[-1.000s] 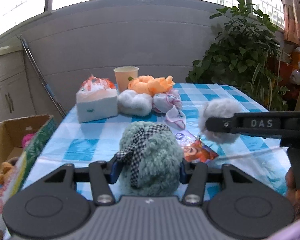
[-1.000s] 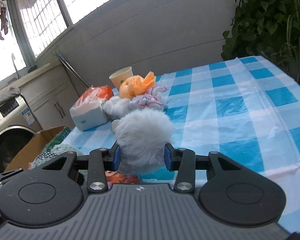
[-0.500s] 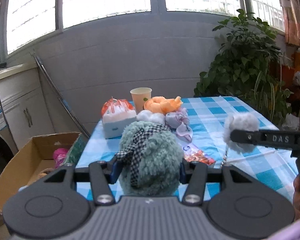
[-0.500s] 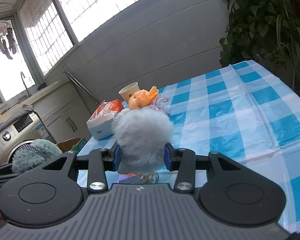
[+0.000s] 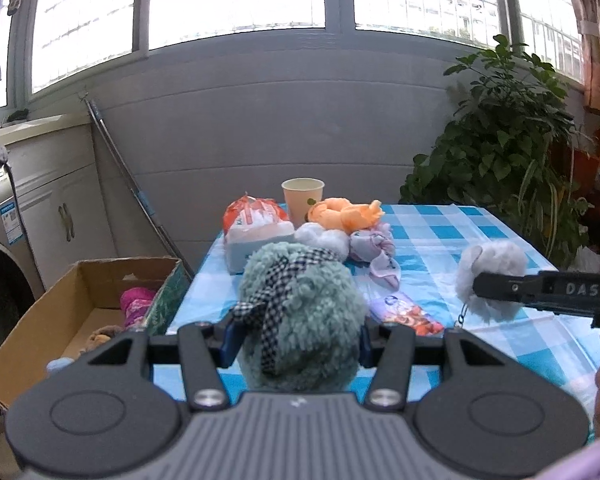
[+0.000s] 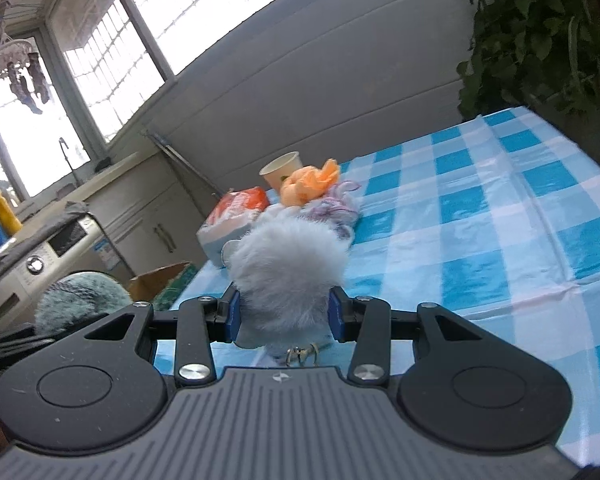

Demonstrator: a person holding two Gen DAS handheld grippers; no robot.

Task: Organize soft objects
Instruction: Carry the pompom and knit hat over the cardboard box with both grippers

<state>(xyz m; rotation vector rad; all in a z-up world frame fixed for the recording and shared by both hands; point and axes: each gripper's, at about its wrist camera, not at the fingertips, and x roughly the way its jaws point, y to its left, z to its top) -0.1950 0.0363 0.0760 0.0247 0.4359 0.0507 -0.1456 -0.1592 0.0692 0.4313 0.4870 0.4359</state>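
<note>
My left gripper [image 5: 296, 338] is shut on a fluffy green plush [image 5: 300, 312] with a black-and-white checked ribbon, held in the air before the table's near edge. My right gripper [image 6: 286, 314] is shut on a fluffy grey-white pompom [image 6: 288, 272] with a small metal clasp under it; the pompom also shows in the left wrist view [image 5: 492, 268]. On the checked tablecloth [image 5: 440, 240] lie an orange plush [image 5: 344, 214], a white plush [image 5: 324, 238] and a pale pink-white cloth bundle [image 5: 374, 248]. The green plush also shows in the right wrist view [image 6: 78, 298].
An open cardboard box [image 5: 84, 304] with a pink toy and other soft things stands on the floor left of the table. A tissue pack [image 5: 256, 232], a paper cup [image 5: 302, 198] and a flat snack packet [image 5: 404, 312] lie on the table. A washing machine [image 6: 40, 256] stands left, a potted plant [image 5: 500, 160] right.
Both grippers have lifted and drawn back from the table with their plush items still held. The cardboard box on the left has come more into view.
</note>
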